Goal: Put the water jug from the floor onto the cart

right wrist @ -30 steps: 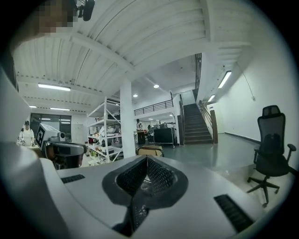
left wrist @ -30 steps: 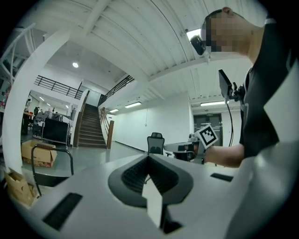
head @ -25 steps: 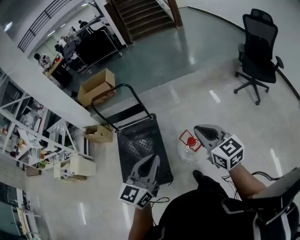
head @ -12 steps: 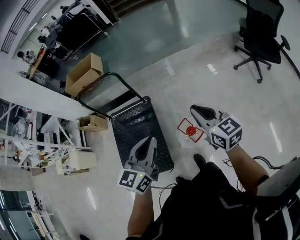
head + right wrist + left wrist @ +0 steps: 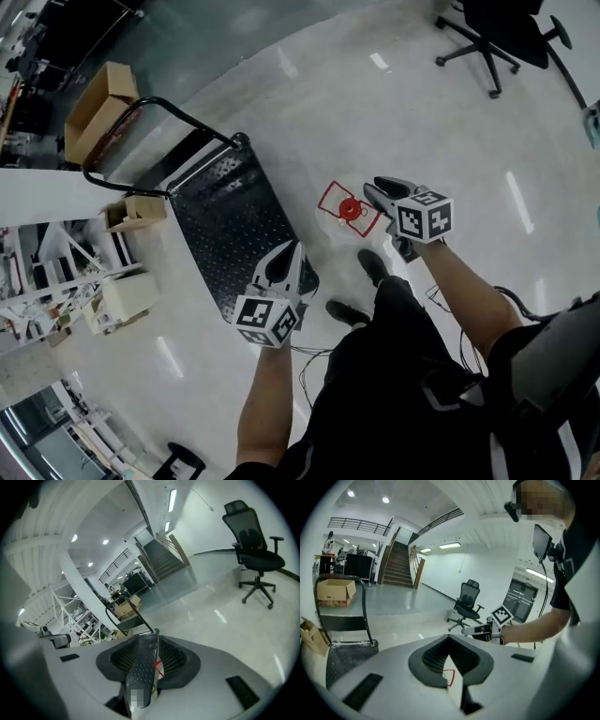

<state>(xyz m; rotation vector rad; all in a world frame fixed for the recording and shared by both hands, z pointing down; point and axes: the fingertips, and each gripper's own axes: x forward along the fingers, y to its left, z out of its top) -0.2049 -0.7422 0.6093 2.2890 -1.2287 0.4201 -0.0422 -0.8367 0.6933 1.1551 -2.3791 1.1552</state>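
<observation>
I have the red-capped water jug standing on the floor just above the middle of the head view. It is to the right of the cart and apart from it. The cart's black studded deck runs on a slant through the left centre of the frame.

My right tongs sit just right of the jug, with their tips at its red handle. I cannot tell from here whether they touch it. The jaws have just been opening and now stand spread, pinching nothing. In the right gripper view, the gap between them shows the cart deck and a sliver of red from the jug beyond.

My left tongs hang lower left of centre, over the near end of the cart deck, pointing toward the upper right. In the left gripper view their tips meet, pressed together with nothing held. A wedge of pale floor and a thin red line show behind the tips, and the right tongs' marker cube shows at centre right.

A cardboard box lies at upper left, beyond the cart. An office chair stands at upper right. The person's shoes are planted just below the jug.
</observation>
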